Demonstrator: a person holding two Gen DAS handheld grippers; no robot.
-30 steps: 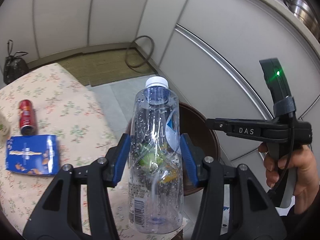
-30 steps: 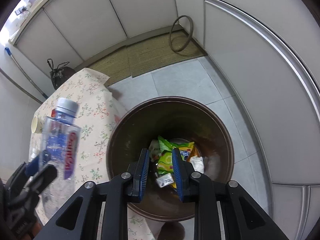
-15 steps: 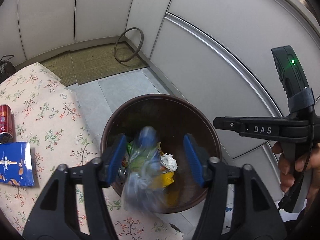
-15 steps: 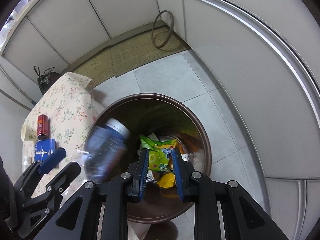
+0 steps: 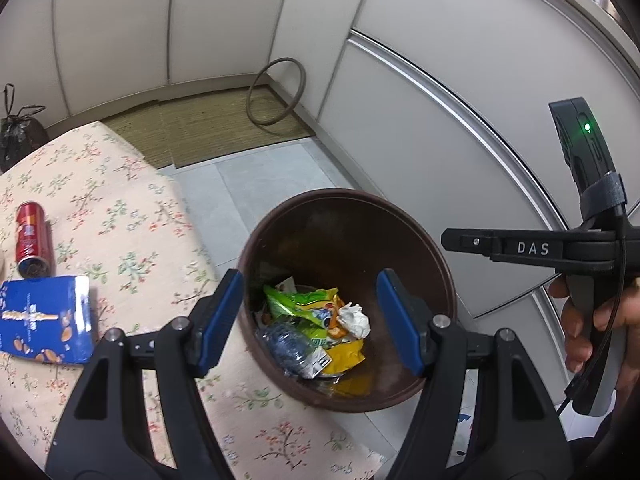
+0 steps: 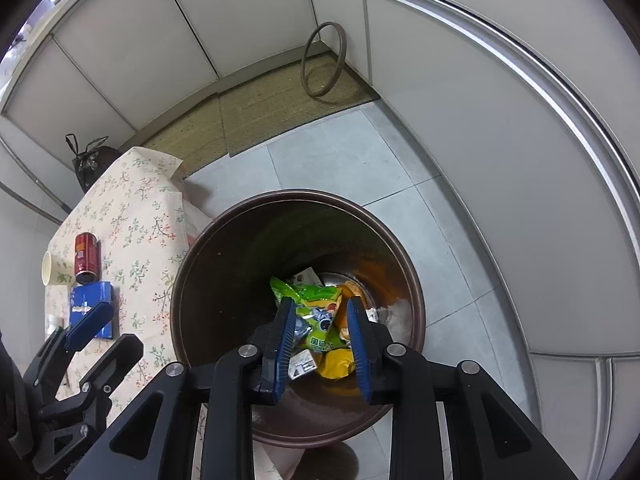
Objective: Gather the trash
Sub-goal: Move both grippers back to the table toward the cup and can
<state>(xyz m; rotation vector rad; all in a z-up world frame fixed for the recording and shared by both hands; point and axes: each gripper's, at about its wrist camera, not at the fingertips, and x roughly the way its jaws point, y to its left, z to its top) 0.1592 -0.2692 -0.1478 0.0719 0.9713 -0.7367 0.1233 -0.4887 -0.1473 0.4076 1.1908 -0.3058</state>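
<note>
left gripper (image 5: pixel 310 322): fingers set wide apart, nothing between the pads. it hangs over the near rim of the bin (image 5: pixel 404 216), pointing down into it. a second ago these fingers clamped a clear plastic bottle upright; half a second ago the bottle was a blur dropping between them. the bottle (image 5: pixel 290 344) now lies on its side at the bottom of the bin, on the trash pile, on the side nearest the table.

right gripper (image 6: pixel 320 334): fingers narrow, jaws opening at this moment, nothing between the pads. it points steeply down into the bin (image 6: pixel 208 240) from above the near rim. the gap is a little wider than in both earlier views.

contents of the bin, counted: one bottle, one green snack bag (image 5: pixel 298 304), one yellow wrapper (image 5: pixel 346 354), one crumpled white paper ball (image 5: pixel 354 318). smaller scraps under these cannot be counted.

table (image 5: pixel 132 240), touching the bin on its left side, covered with a floral cloth. on it, counted: one red can (image 5: pixel 32 240) lying on its side, one blue box (image 5: pixel 40 318) just nearer than the can, one paper cup (image 6: pixel 50 270) left of the can, seen only from the right wrist.

beyond the bin: one woven mat (image 6: pixel 256 120) on the floor, one brown ring (image 6: pixel 322 60) leaning in the wall corner. beyond the table: one tied black bag (image 6: pixel 86 160).

one hand (image 5: pixel 592 320), right of the bin, holds the right gripper's handle.
</note>
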